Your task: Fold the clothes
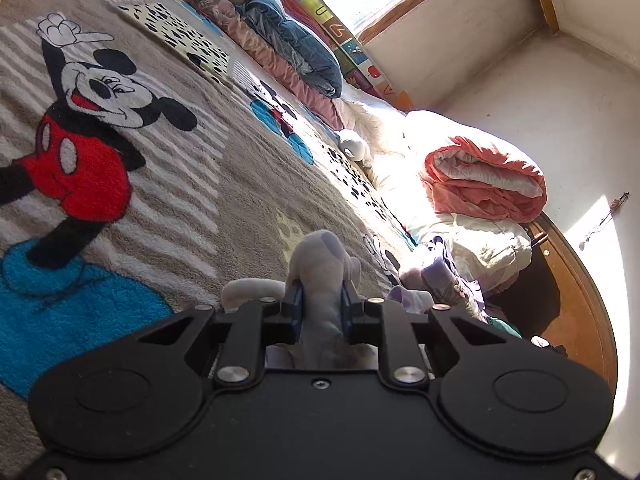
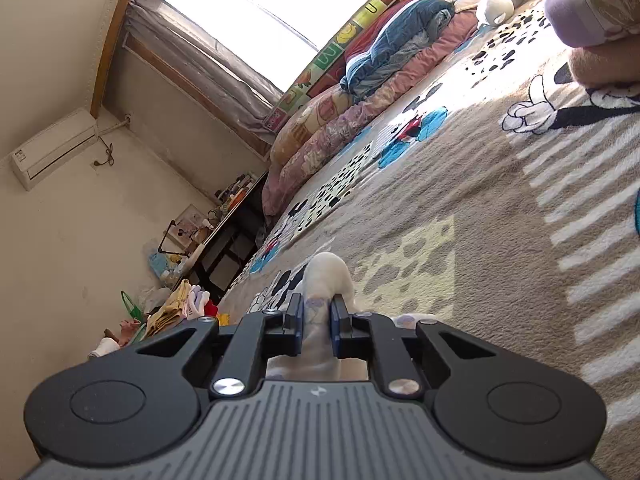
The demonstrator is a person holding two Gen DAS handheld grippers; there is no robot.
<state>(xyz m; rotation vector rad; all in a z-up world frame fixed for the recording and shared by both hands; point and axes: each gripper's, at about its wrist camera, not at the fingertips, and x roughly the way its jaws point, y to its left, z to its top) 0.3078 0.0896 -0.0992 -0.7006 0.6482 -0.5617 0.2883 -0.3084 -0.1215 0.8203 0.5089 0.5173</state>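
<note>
A pale lilac garment (image 1: 320, 268) with faint printed flowers is pinched between the blue pads of my left gripper (image 1: 322, 304), low over the bed. The same pale garment (image 2: 326, 280) bunches up between the pads of my right gripper (image 2: 318, 316), which is shut on it. Both views are rolled, so the cartoon-mouse blanket (image 1: 160, 184) (image 2: 480, 220) slopes across them. Most of the garment is hidden behind the gripper bodies. More lilac clothing (image 1: 440, 280) lies at the bed's edge, and a folded lilac piece (image 2: 580, 4) sits at the top right of the right wrist view.
Rolled quilts and a blue jacket (image 1: 296, 44) (image 2: 392, 36) line the window side of the bed. A pink and white duvet pile (image 1: 480, 184) stands by the wall. A small white plush toy (image 2: 496, 4) lies nearby. A dark desk (image 2: 224, 236) and loose clothes (image 2: 172, 312) are beyond the bed.
</note>
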